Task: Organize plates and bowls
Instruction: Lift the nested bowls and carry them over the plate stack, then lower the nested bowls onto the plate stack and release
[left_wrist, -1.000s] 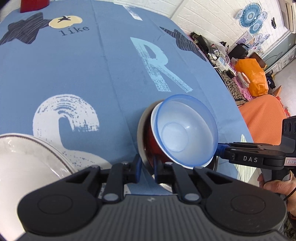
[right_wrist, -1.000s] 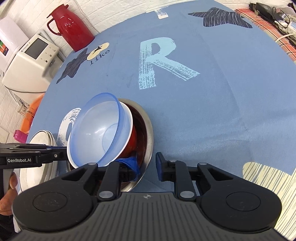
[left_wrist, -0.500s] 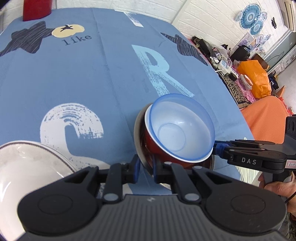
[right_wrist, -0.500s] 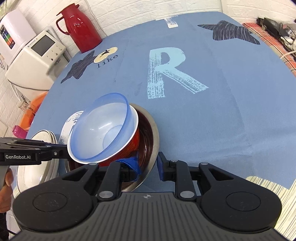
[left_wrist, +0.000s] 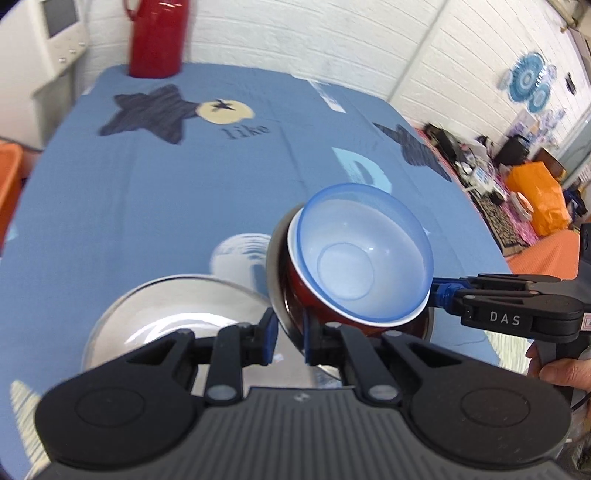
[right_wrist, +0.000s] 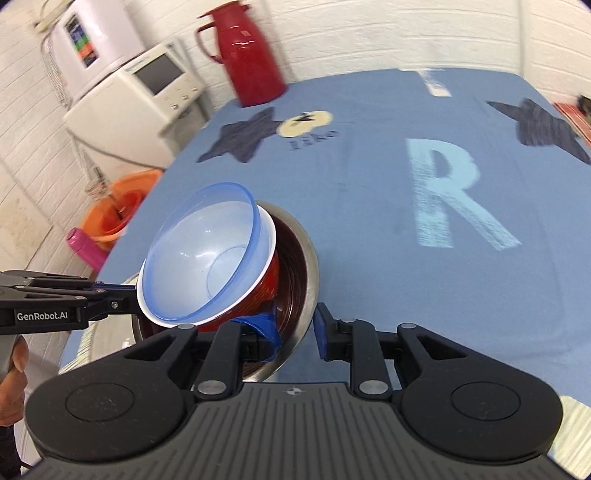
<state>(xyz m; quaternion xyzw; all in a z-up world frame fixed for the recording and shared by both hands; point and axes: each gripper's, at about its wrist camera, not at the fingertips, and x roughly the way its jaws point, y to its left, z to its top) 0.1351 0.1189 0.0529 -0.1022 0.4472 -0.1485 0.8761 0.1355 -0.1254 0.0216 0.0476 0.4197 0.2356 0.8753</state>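
The stack of bowls is higher now, lifted off the table. The left gripper (left_wrist: 288, 338) and right gripper (right_wrist: 297, 330) each pinch the metal bowl (right_wrist: 308, 258) rim. Red bowl (right_wrist: 267, 284) and blue bowl (left_wrist: 364, 254) tip inside. Keep level, go slowly toward the white plate (left_wrist: 155, 314).

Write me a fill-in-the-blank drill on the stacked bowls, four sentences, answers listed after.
1. The translucent blue bowl sits nested inside the ____ bowl.
2. Both rest in a tilted ____ bowl made of metal.
3. The left hand-held gripper and right hand-held gripper each straddle that bowl's ____.
4. A red ____ stands at the table's far end.

Answers: red; steel; rim; thermos
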